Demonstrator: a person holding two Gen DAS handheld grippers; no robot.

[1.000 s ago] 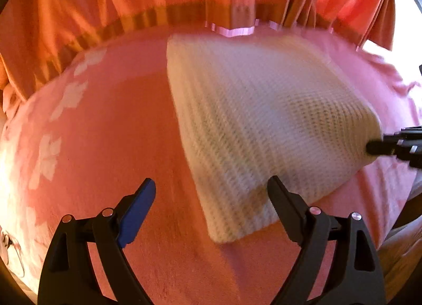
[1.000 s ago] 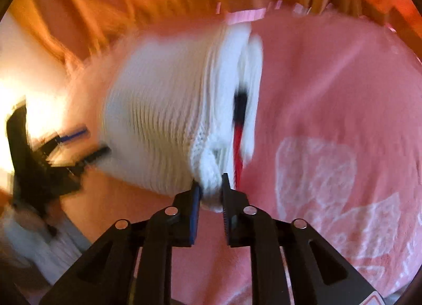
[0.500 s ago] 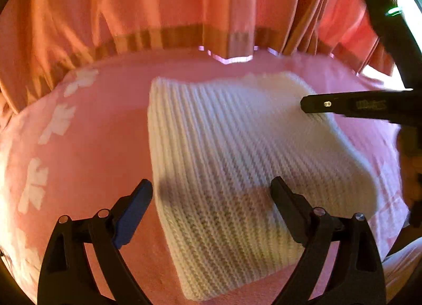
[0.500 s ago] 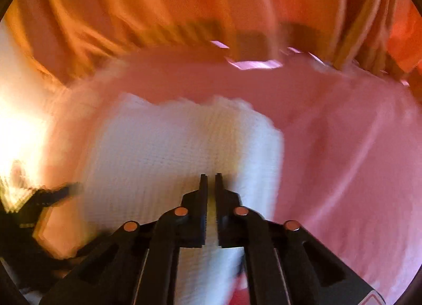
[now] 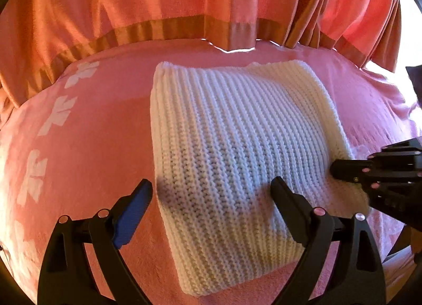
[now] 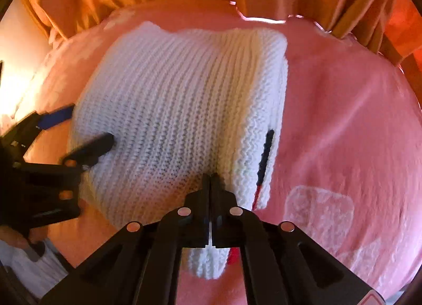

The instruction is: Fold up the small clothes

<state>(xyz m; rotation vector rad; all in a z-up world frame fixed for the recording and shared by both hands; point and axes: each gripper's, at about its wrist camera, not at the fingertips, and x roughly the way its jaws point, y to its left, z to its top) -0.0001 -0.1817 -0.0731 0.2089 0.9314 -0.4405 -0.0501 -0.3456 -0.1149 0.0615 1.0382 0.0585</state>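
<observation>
A folded white chunky-knit garment (image 5: 237, 162) lies on a pink towelling cover printed with white flower shapes (image 5: 87, 152), in the middle of the left wrist view and running toward 5 o'clock. Orange pleated curtains with a brown band (image 5: 184, 9) hang behind it at 12 o'clock. The left gripper (image 5: 211, 194) hovers over the garment's near left part with its jaws spread wide and nothing between them. The right gripper (image 6: 210, 181) has its jaws pressed together, tips against the knit's near edge; whether they pinch any fabric I cannot tell. In the right wrist view a dark blue and red stripe (image 6: 265, 157) shows along the garment's folded edge at 4 o'clock.
</observation>
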